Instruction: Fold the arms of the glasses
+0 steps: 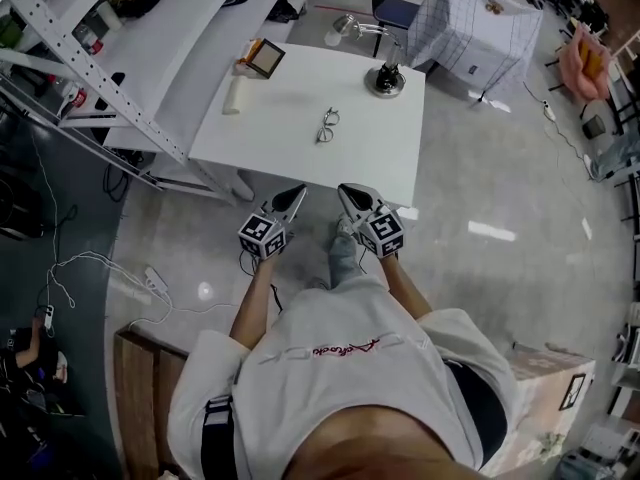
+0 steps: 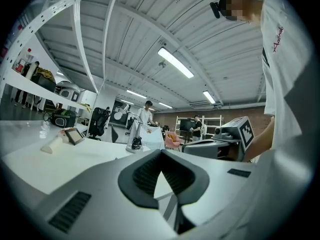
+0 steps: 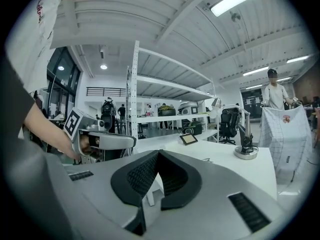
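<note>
**Q:** Where do the glasses (image 1: 327, 126) lie relative to the two grippers?

**A:** They lie near the middle of the white worktop (image 1: 270, 138), on its surface. Both grippers are held off the worktop, just short of its near edge. The left gripper (image 1: 294, 198) and the right gripper (image 1: 349, 196) sit side by side with their tips pointing toward the worktop. The glasses are well apart from both, roughly on the line between the two tips. Neither gripper touches them. The position of the arms is too small to make out.

**Q:** How do the jaws stand?

**A:** In the left gripper view, the left gripper (image 2: 160, 153) has its ribbed pads meeting at the tip with nothing between them. In the right gripper view, the right gripper (image 3: 158, 153) is the same: tips together and nothing held.

**Q:** What edges and open room surround the glasses?

**A:** Bare worktop lies on every side of them. A lamp base (image 1: 386, 80) stands near the far right corner. A framed picture (image 1: 265, 58) and a white roll (image 1: 233, 95) lie toward the far left corner. All three are well apart from the glasses. A shelf rack (image 1: 100, 78) borders the worktop on the left, and open floor (image 1: 500, 188) lies to the right.
</note>
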Motion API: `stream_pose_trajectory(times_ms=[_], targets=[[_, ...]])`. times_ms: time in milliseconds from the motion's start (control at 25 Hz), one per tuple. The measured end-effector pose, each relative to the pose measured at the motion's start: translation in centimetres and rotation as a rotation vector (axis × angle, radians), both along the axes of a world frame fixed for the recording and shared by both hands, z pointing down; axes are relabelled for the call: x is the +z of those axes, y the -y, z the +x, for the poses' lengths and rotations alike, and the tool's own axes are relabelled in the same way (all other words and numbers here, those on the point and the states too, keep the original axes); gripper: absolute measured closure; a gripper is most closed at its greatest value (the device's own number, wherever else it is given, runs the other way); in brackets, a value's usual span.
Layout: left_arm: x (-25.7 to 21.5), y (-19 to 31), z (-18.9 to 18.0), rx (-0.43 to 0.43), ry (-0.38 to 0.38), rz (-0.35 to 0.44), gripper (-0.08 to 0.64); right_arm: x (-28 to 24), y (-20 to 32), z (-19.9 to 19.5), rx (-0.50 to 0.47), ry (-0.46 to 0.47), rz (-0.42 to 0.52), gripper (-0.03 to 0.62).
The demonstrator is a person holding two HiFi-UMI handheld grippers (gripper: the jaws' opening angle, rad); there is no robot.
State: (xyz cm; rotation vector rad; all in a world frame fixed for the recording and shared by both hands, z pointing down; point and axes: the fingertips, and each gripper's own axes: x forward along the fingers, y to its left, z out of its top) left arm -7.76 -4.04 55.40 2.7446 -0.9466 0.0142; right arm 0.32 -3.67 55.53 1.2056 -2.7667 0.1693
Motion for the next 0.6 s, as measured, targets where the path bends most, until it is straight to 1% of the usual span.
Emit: stream_pose_trajectory(times_ms=[200, 480, 600], targets=[[-0.1, -1.8, 0.8, 0.000, 0.013, 0.017, 0.532, -0.2, -1.8, 0.6, 0.001, -0.005, 0.011, 0.583], [-0.7, -3.0, 1.7, 0.004, 0.021, 0.041, 0.532, -0.6, -2.7, 1.2, -0.005, -0.022, 0.039, 0.583], [-0.2, -3.7, 2.0, 0.008, 0.029, 0.041, 0.532, -0.6, -3.3, 1.6, -0.003, -0.025, 0.038, 0.583]])
